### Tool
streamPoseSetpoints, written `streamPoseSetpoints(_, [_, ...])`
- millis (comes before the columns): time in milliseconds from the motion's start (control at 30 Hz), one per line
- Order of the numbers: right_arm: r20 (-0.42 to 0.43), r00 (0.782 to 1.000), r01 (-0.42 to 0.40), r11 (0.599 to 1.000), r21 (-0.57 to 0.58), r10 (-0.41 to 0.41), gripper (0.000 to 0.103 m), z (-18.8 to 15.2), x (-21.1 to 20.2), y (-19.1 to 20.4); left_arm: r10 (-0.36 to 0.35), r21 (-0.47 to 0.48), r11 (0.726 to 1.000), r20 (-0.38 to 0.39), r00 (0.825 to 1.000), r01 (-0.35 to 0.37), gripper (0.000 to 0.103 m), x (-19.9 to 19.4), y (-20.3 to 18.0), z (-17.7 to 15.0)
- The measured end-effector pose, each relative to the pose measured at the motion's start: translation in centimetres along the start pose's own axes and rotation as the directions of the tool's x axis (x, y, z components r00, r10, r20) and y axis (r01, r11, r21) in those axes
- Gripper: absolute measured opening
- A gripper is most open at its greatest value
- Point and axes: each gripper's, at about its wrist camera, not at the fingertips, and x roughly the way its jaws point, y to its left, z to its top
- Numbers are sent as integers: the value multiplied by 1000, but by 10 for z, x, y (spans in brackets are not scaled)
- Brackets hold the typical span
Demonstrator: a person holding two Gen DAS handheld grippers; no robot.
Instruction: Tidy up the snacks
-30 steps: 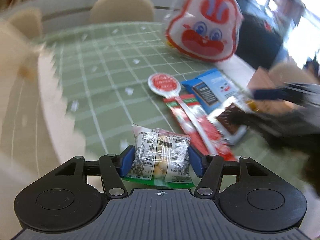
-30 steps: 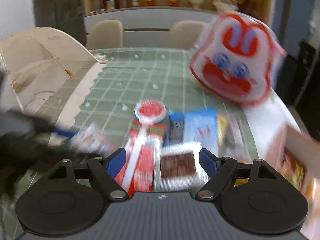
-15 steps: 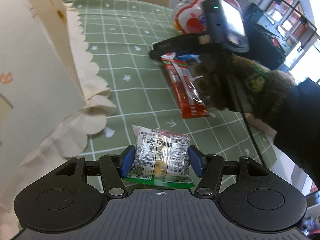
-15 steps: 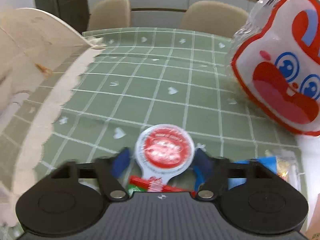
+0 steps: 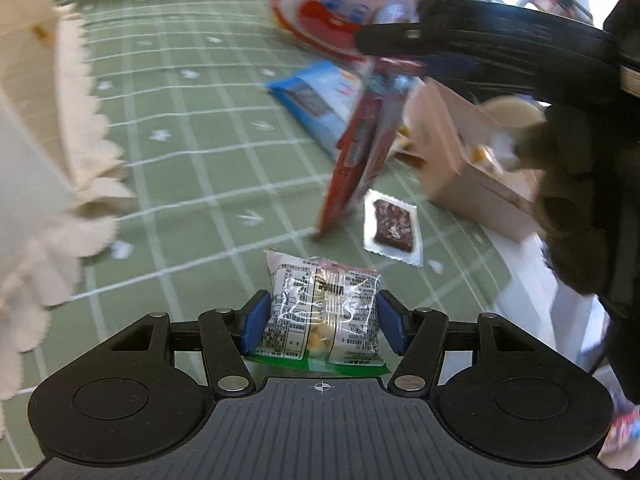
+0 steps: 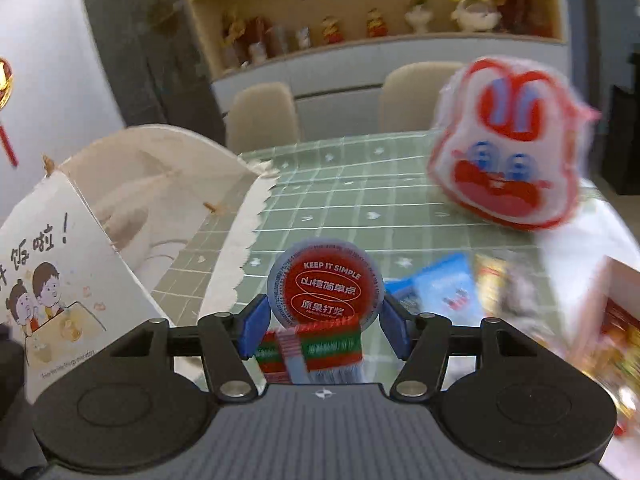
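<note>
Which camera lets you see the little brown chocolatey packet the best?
The left wrist view. There the brown snack packet lies flat and sharp on the green tablecloth, just past the left gripper. In the right wrist view I cannot pick it out; the snacks on that side are blurred.

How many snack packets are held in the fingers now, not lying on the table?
2: the clear peanut packet in the left gripper, and the red lollipop-shaped pack in the right gripper.

Both jaws pinched inward: left hand-held gripper tilted downward, right hand-held gripper raised.
</note>
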Motion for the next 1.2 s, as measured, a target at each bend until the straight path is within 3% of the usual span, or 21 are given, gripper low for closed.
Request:
streamPoseSetpoints(133, [16,995,96,995,20,-96,60,-24,-49,-11,-34,60,998,-29,999,36,64,8,-21,-3])
streamPoseSetpoints(167, [6,994,113,993,34,-113,60,-32,-59,-15,-38,75,996,-36,999,41,58,11,-26,-4])
streamPoseSetpoints(200, [-11,991,130,990,52,-130,60,-42,-69,-19,-46,90,995,-44,998,50,36,13,-31,-4])
streamPoseSetpoints(267, [-38,985,173,983,68,-170,60,-64,-85,-25,-60,113,991,-70,996,68,14,19,-39,-5])
streamPoseSetpoints(533, [-195,930,330,941,77,-311,61,-144,-99,-35,-37,206,977,-106,994,59,15,35,-64,-9])
streamPoseSetpoints(733, [-202,891,418,908,20,-406,65,-168,-94,-30,4,235,972,-107,994,21,17,20,-58,-20])
streamPoseSetpoints(833, [-167,895,421,907,10,-414,72,-168,-94,-23,30,182,983,-112,993,-10,21,12,-46,-23])
streamPoseSetpoints(1067, [-135,920,368,929,-33,-369,69,-172,-84,6,15,139,990,-128,992,2,21,3,-40,-33])
streamPoseSetpoints(1133, [-161,929,326,942,-75,-334,65,-179,-76,24,-4,183,983,-123,992,27,21,-1,-47,-35])
streamPoseSetpoints(1200, [-170,936,296,950,-95,-309,64,-184,-73,37,-7,285,958,-132,991,45,22,-5,-60,-40])
